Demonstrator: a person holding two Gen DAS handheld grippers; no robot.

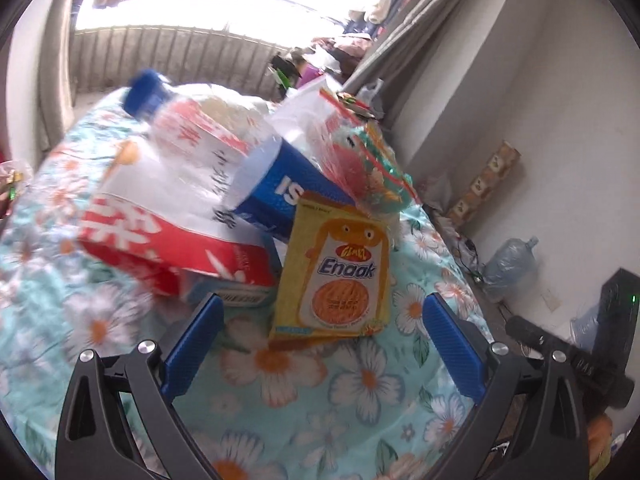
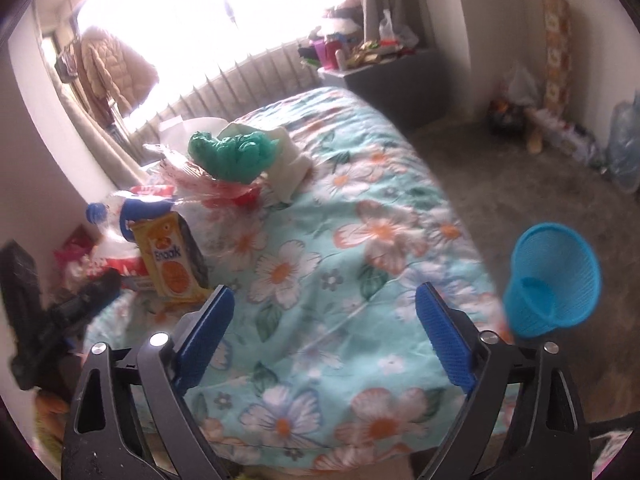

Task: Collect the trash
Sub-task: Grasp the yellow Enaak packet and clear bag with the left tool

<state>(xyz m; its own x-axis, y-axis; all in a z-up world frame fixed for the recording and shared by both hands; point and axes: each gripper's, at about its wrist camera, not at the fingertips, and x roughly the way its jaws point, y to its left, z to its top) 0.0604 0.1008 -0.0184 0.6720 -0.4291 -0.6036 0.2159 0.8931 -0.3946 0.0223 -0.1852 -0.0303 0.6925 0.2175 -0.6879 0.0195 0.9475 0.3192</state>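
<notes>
Both grippers, left gripper [image 1: 322, 322] and right gripper [image 2: 324, 318], hang spread and empty; the left faces the yellow Enaak snack packet [image 1: 334, 270], likely because it lies nearest on the floral bed [image 2: 360, 240]

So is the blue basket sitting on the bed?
No, the blue basket stands on the floor beside the flowered bed.

This is a bedroom in a lived-in home. A bed with a turquoise floral quilt [image 2: 360, 216] fills the middle of the room, its far edge running toward a bright window [image 2: 192, 20] with grey curtains [image 1: 424, 28]. A padded beige jacket [image 2: 116, 68] hangs beside that window. A cluttered grey cabinet [image 2: 384, 76] stands past the bed's far corner, and a large water jug [image 1: 514, 268] sits on the carpeted floor [image 2: 500, 176] against the plain white wall [image 1: 540, 92].
</notes>
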